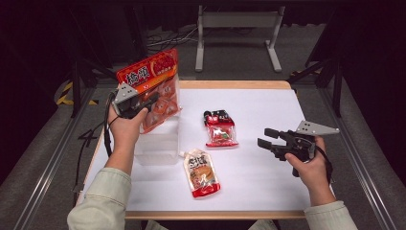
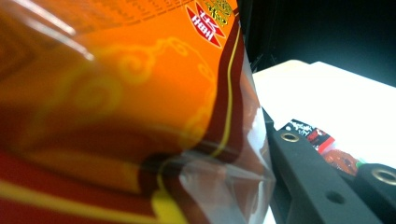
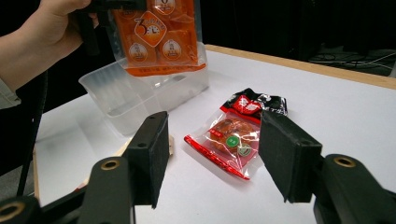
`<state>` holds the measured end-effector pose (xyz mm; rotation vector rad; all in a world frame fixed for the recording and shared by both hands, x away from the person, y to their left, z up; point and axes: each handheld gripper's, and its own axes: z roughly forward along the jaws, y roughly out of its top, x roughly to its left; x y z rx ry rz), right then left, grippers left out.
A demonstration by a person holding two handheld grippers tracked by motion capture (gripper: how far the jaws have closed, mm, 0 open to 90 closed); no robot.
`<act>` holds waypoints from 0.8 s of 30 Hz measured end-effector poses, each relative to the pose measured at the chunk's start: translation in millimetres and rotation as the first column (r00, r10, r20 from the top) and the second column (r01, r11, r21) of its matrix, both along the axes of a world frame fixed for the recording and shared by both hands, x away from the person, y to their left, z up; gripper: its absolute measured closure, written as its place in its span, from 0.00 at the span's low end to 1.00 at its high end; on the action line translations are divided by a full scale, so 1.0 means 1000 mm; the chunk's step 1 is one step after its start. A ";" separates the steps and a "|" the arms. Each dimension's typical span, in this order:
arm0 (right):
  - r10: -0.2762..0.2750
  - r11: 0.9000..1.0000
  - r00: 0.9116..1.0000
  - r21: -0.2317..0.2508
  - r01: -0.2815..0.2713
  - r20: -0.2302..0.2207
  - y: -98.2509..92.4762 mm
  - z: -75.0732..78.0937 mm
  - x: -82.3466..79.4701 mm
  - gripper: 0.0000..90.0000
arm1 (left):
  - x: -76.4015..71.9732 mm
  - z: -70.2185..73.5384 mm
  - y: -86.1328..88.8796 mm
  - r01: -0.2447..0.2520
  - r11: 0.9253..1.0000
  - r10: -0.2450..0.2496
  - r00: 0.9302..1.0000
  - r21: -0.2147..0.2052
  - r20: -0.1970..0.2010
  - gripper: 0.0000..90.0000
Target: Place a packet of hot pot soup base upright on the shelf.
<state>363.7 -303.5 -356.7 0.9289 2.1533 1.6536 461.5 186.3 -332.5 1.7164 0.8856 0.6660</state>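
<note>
While the orange snack bag hangs upright in the left claw, its long axis runs top to bottom and its lower edge sits just above the open mouth of the clear plastic tub, so the coming move looks like a straight drop toward six o'clock. Seen from the right gripper view, the bag's bottom seam hovers over the tub's far half, inside its rim rather than beside it. That claw is clamped narrow on the bag's left side, about mid-height; the left gripper view shows the film pressed close against one black jaw. From the tub outward, a red-and-white spout pouch lies flat at about four o'clock, close to the tub's near corner, and a small red sachet lies at three o'clock, well apart. The right claw rests farther out at three o'clock, jaws wide and holding nothing, pointed toward the sachet, which lies ahead between its jaws. White surface toward the near edge is free, so the left hand is plainly the nearer one for the tub
</note>
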 end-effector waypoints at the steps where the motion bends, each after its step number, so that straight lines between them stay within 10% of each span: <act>1: 0.000 1.000 1.000 0.000 0.000 0.000 0.000 0.000 0.000 0.49 | 0.000 0.000 0.000 0.000 1.000 0.000 1.000 0.000 0.000 0.79; 24: 0.037 0.999 0.999 -0.003 -0.038 -0.016 0.008 -0.001 -0.002 0.48 | 0.008 -0.010 0.001 -0.057 0.998 0.058 0.998 0.040 -0.029 0.79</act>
